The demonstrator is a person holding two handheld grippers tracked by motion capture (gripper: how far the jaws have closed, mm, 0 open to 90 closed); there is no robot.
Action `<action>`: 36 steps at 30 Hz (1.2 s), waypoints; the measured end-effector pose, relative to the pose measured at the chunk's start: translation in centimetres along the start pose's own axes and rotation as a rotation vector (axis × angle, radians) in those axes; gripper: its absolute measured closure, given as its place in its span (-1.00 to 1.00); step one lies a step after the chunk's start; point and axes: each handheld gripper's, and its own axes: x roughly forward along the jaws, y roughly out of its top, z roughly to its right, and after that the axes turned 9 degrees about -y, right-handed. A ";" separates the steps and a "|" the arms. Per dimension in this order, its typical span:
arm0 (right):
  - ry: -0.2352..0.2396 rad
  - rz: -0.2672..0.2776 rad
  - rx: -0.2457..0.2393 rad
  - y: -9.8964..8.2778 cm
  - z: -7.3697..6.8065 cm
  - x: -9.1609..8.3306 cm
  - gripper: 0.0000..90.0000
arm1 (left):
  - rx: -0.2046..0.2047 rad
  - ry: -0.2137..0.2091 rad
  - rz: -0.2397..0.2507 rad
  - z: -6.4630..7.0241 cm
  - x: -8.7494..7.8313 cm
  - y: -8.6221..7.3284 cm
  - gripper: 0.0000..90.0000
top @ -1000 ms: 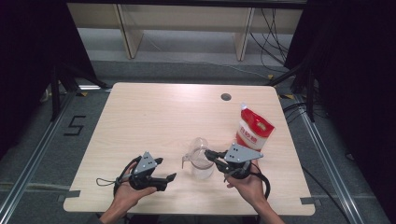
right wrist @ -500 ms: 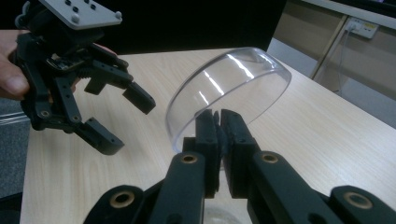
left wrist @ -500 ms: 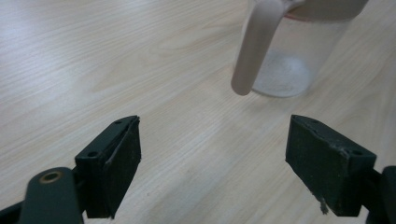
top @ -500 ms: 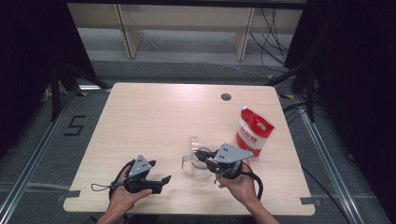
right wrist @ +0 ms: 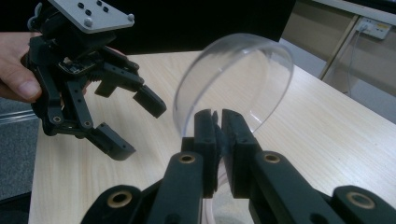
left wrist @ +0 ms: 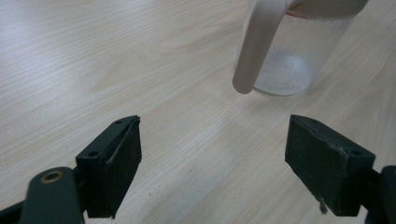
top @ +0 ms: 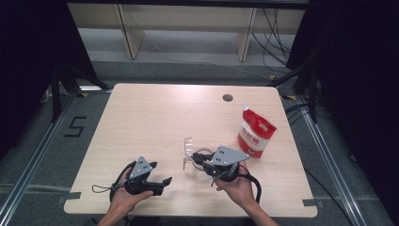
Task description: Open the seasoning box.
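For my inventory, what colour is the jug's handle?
The handle is pale beige-pink, clearest in the left gripper view.

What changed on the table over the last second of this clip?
The right gripper, shut on the clear measuring cup, drew it leftward and nearer the person, away from the red-and-white pouch it sat beside before. The cup's clear lid stands flipped up. The left gripper kept its place, fingers open and holding nothing; the pouch stands where it was.

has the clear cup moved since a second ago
Yes. The clear cup, clamped in the right gripper, has shifted left, away from the red pouch.
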 end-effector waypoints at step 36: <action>-0.133 -0.017 0.185 -4.6 4.3 -6.0 -0.22 | -0.004 -0.007 0.007 0.0 0.1 -0.1 -0.63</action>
